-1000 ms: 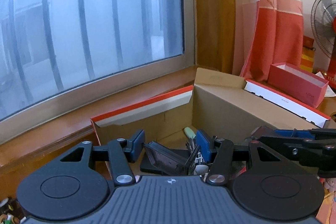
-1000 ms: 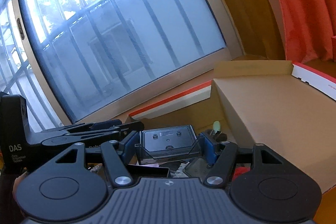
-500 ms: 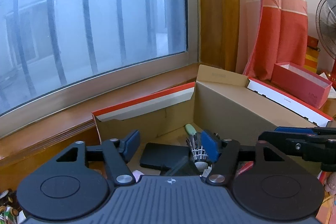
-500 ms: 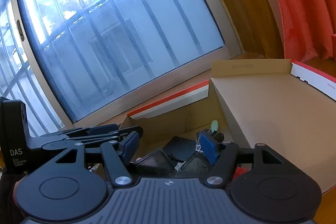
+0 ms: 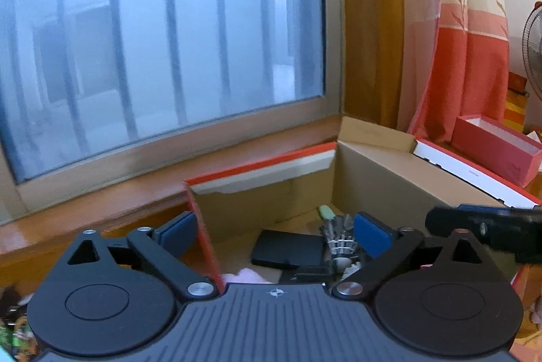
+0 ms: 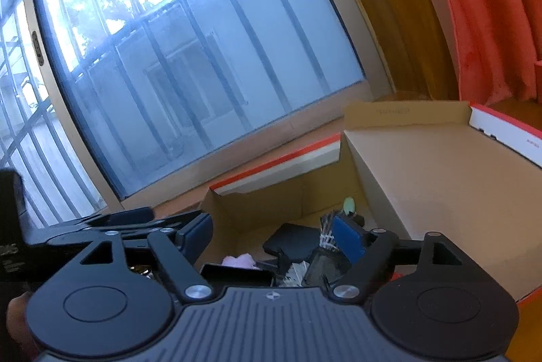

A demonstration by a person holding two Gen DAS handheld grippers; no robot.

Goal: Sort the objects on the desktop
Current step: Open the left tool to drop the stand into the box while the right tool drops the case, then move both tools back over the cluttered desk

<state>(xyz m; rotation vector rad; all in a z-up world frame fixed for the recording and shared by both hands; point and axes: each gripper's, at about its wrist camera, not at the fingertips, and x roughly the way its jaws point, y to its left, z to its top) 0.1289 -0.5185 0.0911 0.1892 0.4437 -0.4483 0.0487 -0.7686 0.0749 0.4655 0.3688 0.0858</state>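
Both tongs stand wide apart and hold nothing. The left tongs (image 5: 274,235) hover above the open cardboard box (image 5: 244,209), their left pad outside its red-edged wall and their right pad beside a shuttlecock (image 5: 340,243). The right tongs (image 6: 272,238) hang over the same box from its other side. Inside lie a flat black case (image 5: 288,248), the shuttlecock and a pink soft thing (image 6: 238,260). Behind the box runs a wooden sill (image 5: 84,216) under a barred window (image 5: 162,40).

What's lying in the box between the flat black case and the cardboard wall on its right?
A shuttlecock stands between the flat black case and the right cardboard wall, with a pale green piece just behind it. The left wrist view shows this best.
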